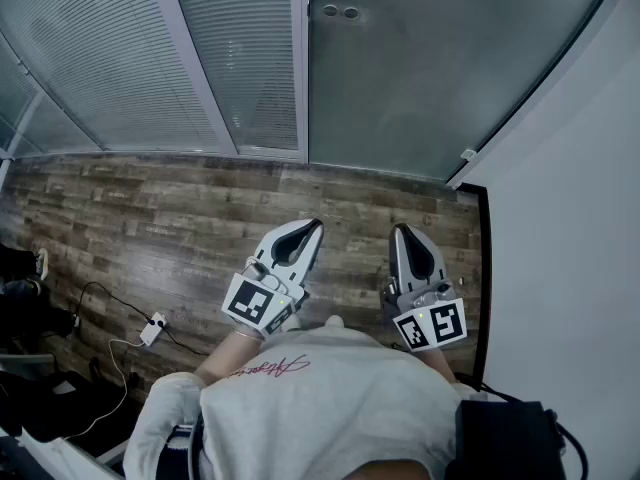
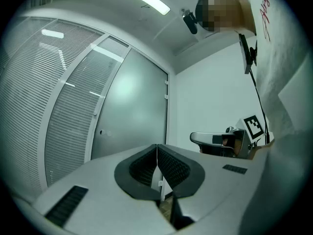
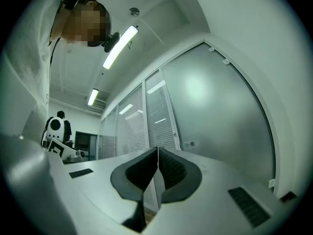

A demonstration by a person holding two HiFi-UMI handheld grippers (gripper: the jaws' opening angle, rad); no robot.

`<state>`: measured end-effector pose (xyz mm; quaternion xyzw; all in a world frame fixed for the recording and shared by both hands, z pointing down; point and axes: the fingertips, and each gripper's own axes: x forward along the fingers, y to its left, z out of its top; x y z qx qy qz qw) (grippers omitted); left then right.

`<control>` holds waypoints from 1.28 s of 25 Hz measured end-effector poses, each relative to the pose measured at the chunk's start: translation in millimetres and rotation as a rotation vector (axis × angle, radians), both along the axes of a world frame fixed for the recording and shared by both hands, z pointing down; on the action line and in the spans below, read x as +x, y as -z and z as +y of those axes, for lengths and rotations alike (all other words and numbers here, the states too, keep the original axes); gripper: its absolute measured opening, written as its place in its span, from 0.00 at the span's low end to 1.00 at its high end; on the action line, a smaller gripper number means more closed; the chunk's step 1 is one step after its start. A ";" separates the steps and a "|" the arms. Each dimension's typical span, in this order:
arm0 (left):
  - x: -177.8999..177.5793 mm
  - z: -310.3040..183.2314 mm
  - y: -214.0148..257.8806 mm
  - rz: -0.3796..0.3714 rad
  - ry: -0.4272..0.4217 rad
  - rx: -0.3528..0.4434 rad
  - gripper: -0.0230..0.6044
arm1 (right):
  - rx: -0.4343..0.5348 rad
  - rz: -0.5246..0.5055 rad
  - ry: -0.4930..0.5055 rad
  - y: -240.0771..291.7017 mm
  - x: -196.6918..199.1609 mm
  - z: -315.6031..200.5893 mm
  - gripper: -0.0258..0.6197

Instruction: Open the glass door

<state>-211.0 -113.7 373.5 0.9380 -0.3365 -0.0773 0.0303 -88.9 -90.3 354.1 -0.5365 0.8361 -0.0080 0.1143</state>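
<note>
Currently at approach stage; no contact w/ the target yet. The frosted glass door (image 1: 430, 68) looks shut. It sits ahead between the metal frame post (image 1: 303, 68) on its left and the white wall (image 1: 570, 218) on its right, well apart from both tools. Left gripper (image 1: 312, 225) and right gripper (image 1: 400, 230) are side by side over the wood-plank floor (image 1: 150, 218), both pointing toward the door.

Fingers: each gripper view shows the ribbed pads meeting edge to edge w/ nothing between them, so both are closed and empty.

Door hardware: two small round fittings (image 1: 340, 12) sit on the glass close to the post-side edge. I can't tell if they're a lock, a knob or handle mounts. Small clips (image 2: 166, 82) on the wall-side edge look like hinges, so I judge the leaf swings about that side. Push vs pull is unconfirmed.

Recommendation for this step:
- Approach square to the post-side edge w/ one tool leading and held level.
- Part its jaws only once a fitting proves graspable.
- Otherwise press w/ closed tips near that edge, far from the hinges, for best leverage.
- Build force gradually, as glass is slick and the tips may skid.
- Keep the spare tool off the slatted-blind partition (image 1: 130, 58).
</note>
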 end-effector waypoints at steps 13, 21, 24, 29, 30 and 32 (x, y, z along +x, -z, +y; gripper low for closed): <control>15.1 10.6 4.8 -0.002 0.008 0.010 0.06 | 0.001 -0.073 0.010 4.2 20.4 5.1 0.08; 27.5 18.8 2.6 0.002 0.038 0.014 0.06 | 0.012 -0.067 0.018 2.1 36.4 12.4 0.08; 33.4 22.8 1.6 0.003 0.049 0.022 0.06 | 0.014 -0.048 0.021 -0.1 43.6 15.9 0.08; 39.2 25.6 -1.9 0.004 0.073 0.023 0.06 | 0.000 -0.035 0.031 -8.0 54.9 21.3 0.08; 40.6 24.9 -2.5 0.002 0.073 0.021 0.06 | -0.007 -0.032 0.032 -10.1 56.6 20.8 0.08; 42.9 21.0 -1.7 0.003 0.074 0.022 0.06 | -0.015 -0.030 0.031 -12.2 60.3 16.5 0.08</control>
